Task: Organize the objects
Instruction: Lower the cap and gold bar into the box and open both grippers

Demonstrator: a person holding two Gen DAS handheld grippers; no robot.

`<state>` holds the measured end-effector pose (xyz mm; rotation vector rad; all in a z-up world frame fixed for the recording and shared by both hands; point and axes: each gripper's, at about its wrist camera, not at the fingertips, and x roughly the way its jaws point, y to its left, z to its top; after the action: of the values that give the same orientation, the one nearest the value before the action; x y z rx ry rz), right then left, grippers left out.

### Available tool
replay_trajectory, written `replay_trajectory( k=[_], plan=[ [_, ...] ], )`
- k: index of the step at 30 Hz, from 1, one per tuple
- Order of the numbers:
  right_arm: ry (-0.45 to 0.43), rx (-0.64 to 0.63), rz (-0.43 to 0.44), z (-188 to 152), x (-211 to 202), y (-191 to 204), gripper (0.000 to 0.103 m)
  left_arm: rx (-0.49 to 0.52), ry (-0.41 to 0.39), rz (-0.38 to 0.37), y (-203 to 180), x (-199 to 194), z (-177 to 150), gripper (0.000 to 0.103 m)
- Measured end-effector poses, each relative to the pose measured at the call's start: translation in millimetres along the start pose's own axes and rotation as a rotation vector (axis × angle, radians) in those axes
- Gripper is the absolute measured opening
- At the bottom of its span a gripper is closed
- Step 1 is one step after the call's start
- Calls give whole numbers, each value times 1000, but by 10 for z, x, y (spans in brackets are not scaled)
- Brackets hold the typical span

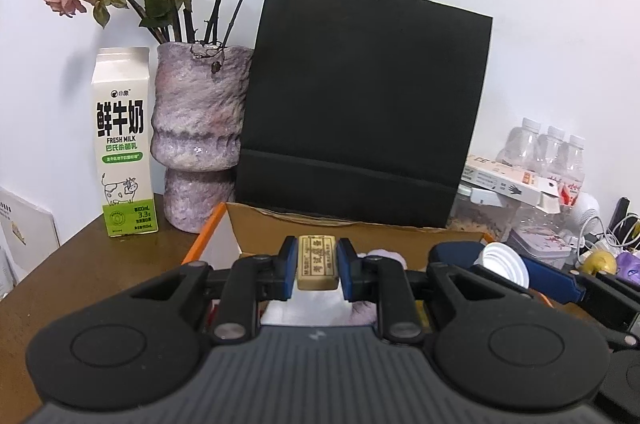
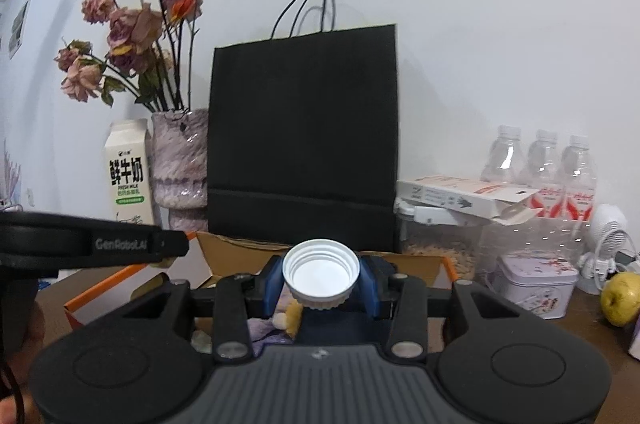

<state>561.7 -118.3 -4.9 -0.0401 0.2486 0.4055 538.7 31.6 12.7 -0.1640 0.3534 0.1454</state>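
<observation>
Closest in, the left gripper [image 1: 318,266] is clamped tight on a small tan eraser [image 1: 317,261], and the right gripper [image 2: 320,284] has its blue pads squeezed on a white bottle cap [image 2: 320,273], open side up. Both hover over the open cardboard box [image 1: 340,230]. Behind it stands a black paper bag [image 1: 364,100], with the vase [image 1: 198,136] and milk carton [image 1: 124,140] to its left

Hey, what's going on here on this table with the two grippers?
A person is tidying up with two handheld grippers. The left gripper is shut on a small tan eraser, and the right gripper clamps a white screw cap, open side up. Both hang over an open cardboard box in front of a black paper bag. Nothing has been dropped in yet.
</observation>
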Motion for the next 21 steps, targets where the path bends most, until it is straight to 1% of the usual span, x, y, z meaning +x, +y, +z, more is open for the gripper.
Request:
replay_trajectory(
  k=[7,14,16,17,18,19,20,21],
  plan=[
    [18,-34,32,5,229,138,39,10,10,5,88,179,40,22],
    [49,-44,31,-21,339,178,39,19,21,7,101,229,26,24],
    [56,-45,26,-32,340,177,44,22,16,7,103,227,30,39],
    [57,-49,15,-36,335,184,57,22,11,11,107,221,31,62],
    [57,-54,6,-40,325,186,73,21,1,21,113,207,31,84],
    [54,-57,-1,-44,314,192,81,22,-12,32,117,194,32,93],
    [47,-59,-9,-46,299,197,93,26,-27,43,117,176,32,103],
    [38,-62,-19,-48,287,201,97,29,-43,49,118,158,33,103]
  ],
)
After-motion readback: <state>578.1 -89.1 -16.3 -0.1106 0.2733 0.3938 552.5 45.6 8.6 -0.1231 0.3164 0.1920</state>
